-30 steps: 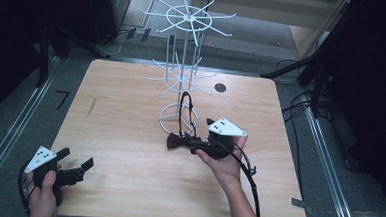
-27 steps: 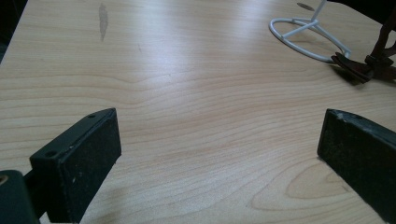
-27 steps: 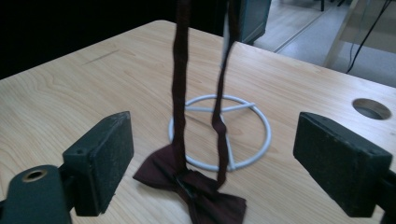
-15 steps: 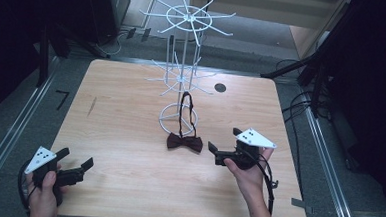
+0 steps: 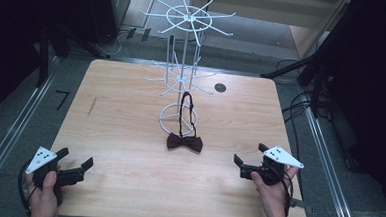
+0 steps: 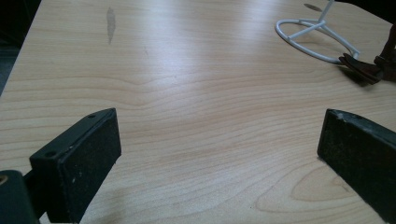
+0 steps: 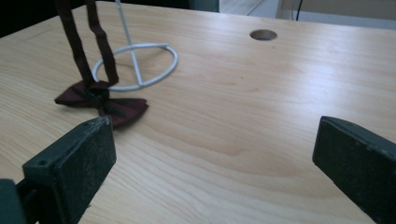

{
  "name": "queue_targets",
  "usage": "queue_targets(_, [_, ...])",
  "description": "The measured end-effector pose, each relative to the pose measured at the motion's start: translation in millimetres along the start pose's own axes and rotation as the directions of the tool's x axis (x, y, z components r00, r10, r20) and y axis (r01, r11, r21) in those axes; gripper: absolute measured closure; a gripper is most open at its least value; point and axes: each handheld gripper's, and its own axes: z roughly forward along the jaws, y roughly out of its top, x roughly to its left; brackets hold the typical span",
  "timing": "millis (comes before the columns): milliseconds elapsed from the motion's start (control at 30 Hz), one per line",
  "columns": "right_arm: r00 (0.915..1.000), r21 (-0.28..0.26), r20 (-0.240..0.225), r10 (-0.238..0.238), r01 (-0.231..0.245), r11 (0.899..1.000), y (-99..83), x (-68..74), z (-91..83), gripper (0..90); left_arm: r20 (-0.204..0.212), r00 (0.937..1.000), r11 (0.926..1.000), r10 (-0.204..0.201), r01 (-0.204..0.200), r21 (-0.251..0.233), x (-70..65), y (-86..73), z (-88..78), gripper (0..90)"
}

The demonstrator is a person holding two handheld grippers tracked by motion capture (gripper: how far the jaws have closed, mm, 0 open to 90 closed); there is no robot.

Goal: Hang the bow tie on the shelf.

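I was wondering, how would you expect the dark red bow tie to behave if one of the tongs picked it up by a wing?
The bow tie looks like soft fabric, so it would probably flop and fold. Its strap hangs from a prong of the white wire stand, so lifting may tug that. The stand looks thin and tall on a small ring base, so it might tip.

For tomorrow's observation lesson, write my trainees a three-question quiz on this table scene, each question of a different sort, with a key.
1. True or false: the right gripper is clamped on the bow tie.
2. The bow tie's strap hangs from: A) the wire stand B) the left gripper C) the table edge.
3. Fill in: the bow itself rests on the ____.

Key
1. False; its jaws stand open, apart from the tie.
2. A.
3. Table, just in front of the stand's ring base.
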Motion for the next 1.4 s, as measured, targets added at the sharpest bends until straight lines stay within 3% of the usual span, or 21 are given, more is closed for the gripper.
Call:
queue_targets(300, [0.9980, 0.006, 0.057, 0.029, -0.030, 1.000, -18.4, -26.8, -21.8, 0.0, -0.004, 1.0000, 1.0000, 0.001, -0.001, -0.002, -0.4, 0.0, -0.2, 0.1])
queue_targets(433, [0.9944, 0.035, 0.104, 0.017, -0.021, 0.999, -32.0, -38.3, -28.9, 0.0, -0.005, 1.0000, 1.0000, 0.001, -0.001, -0.005, -0.4, -0.2, -0.5, 0.1])
queue_targets(700, [0.9887, 0.040, 0.140, 0.052, -0.058, 0.998, -50.0, -57.7, -51.6, 0.0, -0.014, 0.9999, 1.0000, 0.008, -0.007, 0.005, -1.0, 0.4, 0.4, 0.1])
queue_targets(1033, [0.9666, 0.028, 0.226, 0.120, -0.129, 0.991, -75.4, -91.6, -81.7, 0.3, -0.020, 0.9998, 1.0000, 0.008, -0.008, 0.003, -1.2, 0.4, 0.8, 0.1])
queue_targets(1200, [0.9575, 0.035, 0.245, 0.152, -0.166, 0.986, -86.0, -98.8, -86.8, 0.3, -0.023, 0.9997, 1.0000, 0.009, -0.008, 0.002, -1.4, 0.0, 0.2, 0.1])
queue_targets(1400, [0.9579, 0.025, 0.244, 0.151, -0.162, 0.987, -84.7, -96.4, -86.3, 0.3, -0.022, 0.9997, 0.9999, 0.011, -0.011, 0.002, -1.9, -0.2, -0.1, 0.1])
